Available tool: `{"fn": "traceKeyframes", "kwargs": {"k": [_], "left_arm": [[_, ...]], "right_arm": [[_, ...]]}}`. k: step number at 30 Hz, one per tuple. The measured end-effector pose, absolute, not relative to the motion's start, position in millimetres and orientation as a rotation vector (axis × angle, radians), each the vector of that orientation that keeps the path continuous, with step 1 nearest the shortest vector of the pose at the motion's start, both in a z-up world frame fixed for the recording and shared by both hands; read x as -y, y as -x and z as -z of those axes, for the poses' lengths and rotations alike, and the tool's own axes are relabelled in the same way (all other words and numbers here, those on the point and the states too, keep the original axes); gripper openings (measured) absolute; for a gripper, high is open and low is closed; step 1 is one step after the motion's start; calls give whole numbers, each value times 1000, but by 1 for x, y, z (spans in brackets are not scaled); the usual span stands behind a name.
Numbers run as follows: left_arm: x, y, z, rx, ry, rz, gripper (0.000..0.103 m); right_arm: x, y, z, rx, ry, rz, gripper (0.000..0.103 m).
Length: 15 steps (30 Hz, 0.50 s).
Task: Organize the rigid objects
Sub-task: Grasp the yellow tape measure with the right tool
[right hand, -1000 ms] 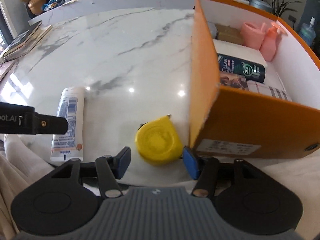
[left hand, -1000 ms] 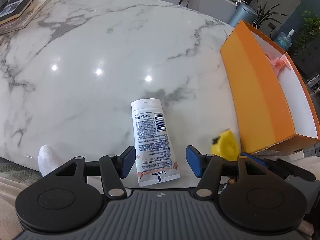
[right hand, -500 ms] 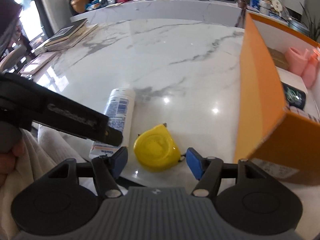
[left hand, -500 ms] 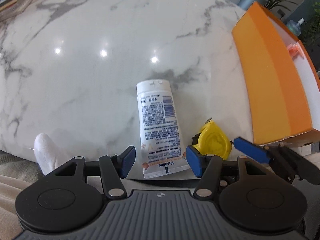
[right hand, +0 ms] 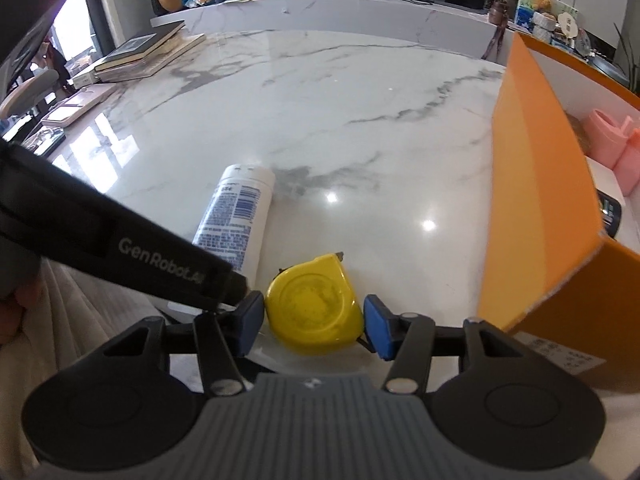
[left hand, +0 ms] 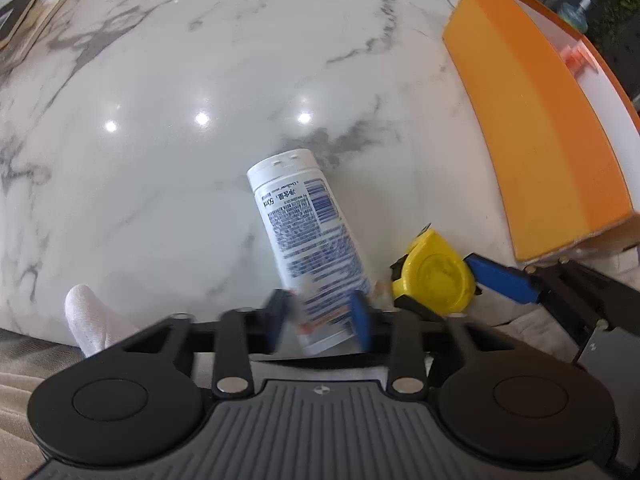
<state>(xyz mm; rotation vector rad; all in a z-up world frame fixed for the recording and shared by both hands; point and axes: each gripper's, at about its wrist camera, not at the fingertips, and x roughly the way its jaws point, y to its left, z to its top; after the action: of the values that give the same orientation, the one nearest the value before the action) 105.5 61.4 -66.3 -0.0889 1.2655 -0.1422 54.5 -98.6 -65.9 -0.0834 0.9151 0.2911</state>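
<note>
White marble with grey veining forms the bench (left hand: 208, 80), glossy enough to carry three ceiling-light reflections at mid-frame in the left wrist view. Against the pictures from a second ago, we note two changes. First, the left tongs (left hand: 318, 314) have just been closing: the blue pads, then wide on either side of the lotion tube (left hand: 308, 236), now press on its flat crimped end at lower centre, motion-blurred. The tube now lies slanted, with its cap end toward upper left of its body, where earlier it lay nearly straight up the frame. Second, the right tongs (right hand: 314, 322) have just narrowed a little around the yellow tape measure (right hand: 314, 304); in the right wrist view we see the left pad touching or just beside the case and a thin gap at the right pad, so we record no grip there.

Materials and shapes: the tube is soft white plastic, cylindrical at the cap, flattening toward the crimp, printed with blue text and a barcode. The tape measure is a rounded, hard yellow case with a raised circular disc on its face and a black tab at one corner; it lies flat on the bench just right of the tube. An orange box (right hand: 532, 200) of stiff card, white inside, stands at the right edge in both views, with pink plastic containers (right hand: 616, 148) inside. Stacked books (right hand: 140, 52) sit at the upper left of the right wrist view.
</note>
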Motion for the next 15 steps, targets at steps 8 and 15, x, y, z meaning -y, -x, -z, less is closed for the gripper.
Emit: {"fn": "traceKeyframes", "kwargs": {"k": [8,15], "left_arm": [[-48,-94,60,-1216,14,233,0],[-55,-90,50,-1149,80,206,11]], "right_arm": [[111,-48,63,-910,73,-232,55],[121,-41,56,-884,90,-156,55]]}}
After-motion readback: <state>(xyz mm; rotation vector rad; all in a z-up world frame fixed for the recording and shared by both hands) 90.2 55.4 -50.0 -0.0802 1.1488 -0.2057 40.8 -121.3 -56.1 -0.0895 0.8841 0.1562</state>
